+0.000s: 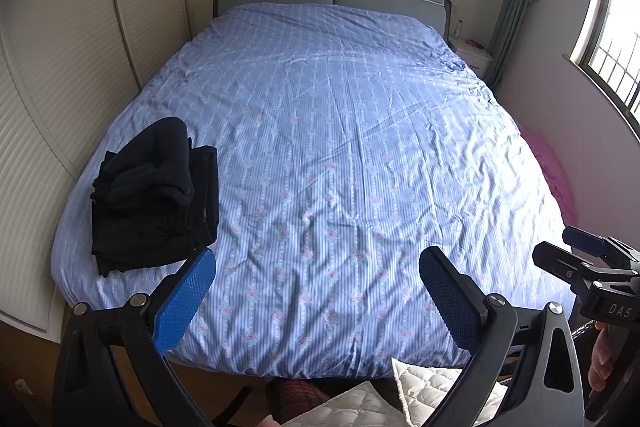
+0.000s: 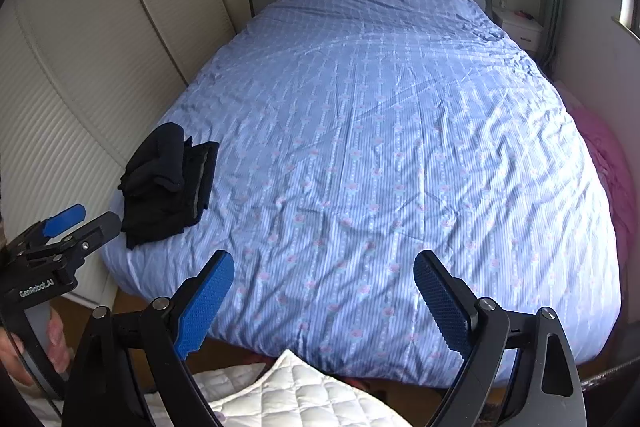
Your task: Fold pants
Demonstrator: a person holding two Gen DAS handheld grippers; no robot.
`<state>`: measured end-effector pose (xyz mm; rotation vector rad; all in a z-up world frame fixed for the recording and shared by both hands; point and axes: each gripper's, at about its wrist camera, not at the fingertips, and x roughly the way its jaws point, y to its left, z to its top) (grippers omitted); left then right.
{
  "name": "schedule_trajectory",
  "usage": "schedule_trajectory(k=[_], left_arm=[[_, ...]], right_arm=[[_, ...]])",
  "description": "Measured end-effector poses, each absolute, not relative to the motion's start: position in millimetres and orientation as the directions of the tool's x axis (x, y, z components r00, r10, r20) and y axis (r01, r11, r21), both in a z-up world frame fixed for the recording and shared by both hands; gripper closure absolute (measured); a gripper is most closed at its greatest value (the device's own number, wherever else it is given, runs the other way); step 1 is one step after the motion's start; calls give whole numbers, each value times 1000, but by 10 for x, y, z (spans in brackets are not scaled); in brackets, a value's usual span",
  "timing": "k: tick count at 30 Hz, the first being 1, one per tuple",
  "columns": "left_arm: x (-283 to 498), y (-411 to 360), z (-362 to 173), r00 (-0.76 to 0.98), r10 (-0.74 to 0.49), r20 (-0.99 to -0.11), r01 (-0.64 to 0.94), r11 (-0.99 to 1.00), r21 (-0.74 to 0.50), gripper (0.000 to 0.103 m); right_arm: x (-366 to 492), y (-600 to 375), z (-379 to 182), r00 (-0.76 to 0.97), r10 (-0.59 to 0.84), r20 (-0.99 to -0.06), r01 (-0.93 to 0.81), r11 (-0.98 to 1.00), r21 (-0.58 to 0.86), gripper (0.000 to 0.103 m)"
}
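Pants [image 1: 154, 195] lie as a dark stacked pile near the bed's [image 1: 340, 147] left foot corner, seemingly folded, though black-on-black hides the layers. Left gripper [image 1: 318, 291] and right gripper [image 2: 324, 291] hover spread wide, holding nothing, over the foot edge: fits either pile awaiting work or work finished.

Black pants [image 1: 154, 193], folded pile w/ maybe 2 pcs, on bed's [image 1: 340, 147] near-left corner.
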<state>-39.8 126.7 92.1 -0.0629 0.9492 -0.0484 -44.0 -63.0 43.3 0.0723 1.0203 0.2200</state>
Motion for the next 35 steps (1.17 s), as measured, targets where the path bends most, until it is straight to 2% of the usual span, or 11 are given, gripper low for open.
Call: schedule_trajectory(k=[35], left_arm=[[-162, 1146, 869, 567, -54, -822, 23, 998, -50, 0]], right_arm=[[-338, -648, 388, 491, 211, -845, -128, 977, 169, 11]])
